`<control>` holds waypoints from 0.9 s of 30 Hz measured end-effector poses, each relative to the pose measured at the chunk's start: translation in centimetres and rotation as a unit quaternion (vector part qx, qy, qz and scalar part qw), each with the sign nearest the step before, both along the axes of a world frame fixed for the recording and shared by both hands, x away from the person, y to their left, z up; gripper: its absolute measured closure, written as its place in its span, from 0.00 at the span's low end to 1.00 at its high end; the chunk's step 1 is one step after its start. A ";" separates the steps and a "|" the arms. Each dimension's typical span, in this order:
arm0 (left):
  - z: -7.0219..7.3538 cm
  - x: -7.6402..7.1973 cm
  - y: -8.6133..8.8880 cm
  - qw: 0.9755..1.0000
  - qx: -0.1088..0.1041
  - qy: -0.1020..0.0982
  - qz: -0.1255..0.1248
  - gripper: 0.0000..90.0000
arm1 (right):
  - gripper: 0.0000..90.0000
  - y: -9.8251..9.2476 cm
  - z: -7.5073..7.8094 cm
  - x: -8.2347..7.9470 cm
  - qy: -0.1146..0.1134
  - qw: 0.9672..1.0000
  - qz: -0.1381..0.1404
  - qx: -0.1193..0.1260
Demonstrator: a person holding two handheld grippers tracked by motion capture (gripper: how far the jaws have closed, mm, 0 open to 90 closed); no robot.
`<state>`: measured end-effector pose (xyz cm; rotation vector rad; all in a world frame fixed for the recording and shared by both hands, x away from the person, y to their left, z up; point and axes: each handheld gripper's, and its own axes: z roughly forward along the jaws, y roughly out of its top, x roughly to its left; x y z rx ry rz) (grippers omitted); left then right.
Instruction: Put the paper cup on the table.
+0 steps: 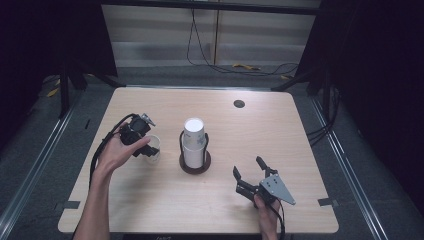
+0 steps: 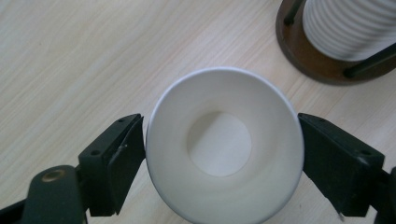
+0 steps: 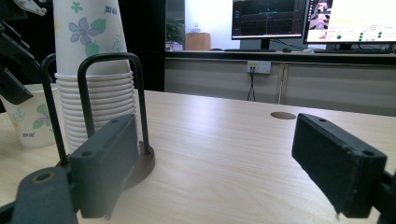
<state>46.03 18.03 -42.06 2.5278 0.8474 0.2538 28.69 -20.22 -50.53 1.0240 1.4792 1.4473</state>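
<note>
A single white paper cup (image 2: 224, 149) with a flower print (image 3: 30, 119) stands upright on the wooden table (image 1: 240, 135), left of a stack of the same cups (image 1: 193, 140) in a wire holder on a round brown base (image 1: 195, 167). My left gripper (image 1: 149, 144) points down over the single cup, its jaws open at either side of the rim (image 2: 219, 140). My right gripper (image 1: 248, 166) stands open near the front right, level with the table, nothing between its jaws (image 3: 215, 140). It faces the cup stack (image 3: 93, 93).
A round cable hole (image 1: 239, 103) sits at the table's far right part. Cables lie on the floor beyond the far edge (image 1: 220, 67). Monitors (image 3: 271, 18) stand on a bench behind the table. Bare wood lies between the holder and my right gripper.
</note>
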 end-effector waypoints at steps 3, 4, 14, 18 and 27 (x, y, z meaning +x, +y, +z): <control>0.1 -0.2 0.3 1.000 -0.024 -0.011 0.006 0.19 | 0.16 0.0 0.0 0.0 0.000 1.000 0.000 0.000; 0.1 -0.2 0.4 1.000 -0.024 -0.012 0.007 0.19 | 0.16 0.0 0.0 0.0 0.000 1.000 0.000 0.000; 0.1 -1.9 0.9 0.994 -0.083 -0.067 0.008 0.20 | 0.16 0.0 0.0 0.0 0.000 1.000 0.000 0.000; 0.4 -2.8 0.9 0.989 -0.104 -0.101 0.020 0.20 | 0.16 0.0 0.0 0.0 0.000 1.000 0.000 0.000; -0.1 -5.4 0.6 0.975 -0.164 -0.148 0.031 0.24 | 0.16 0.0 0.0 0.0 0.000 1.000 0.000 0.000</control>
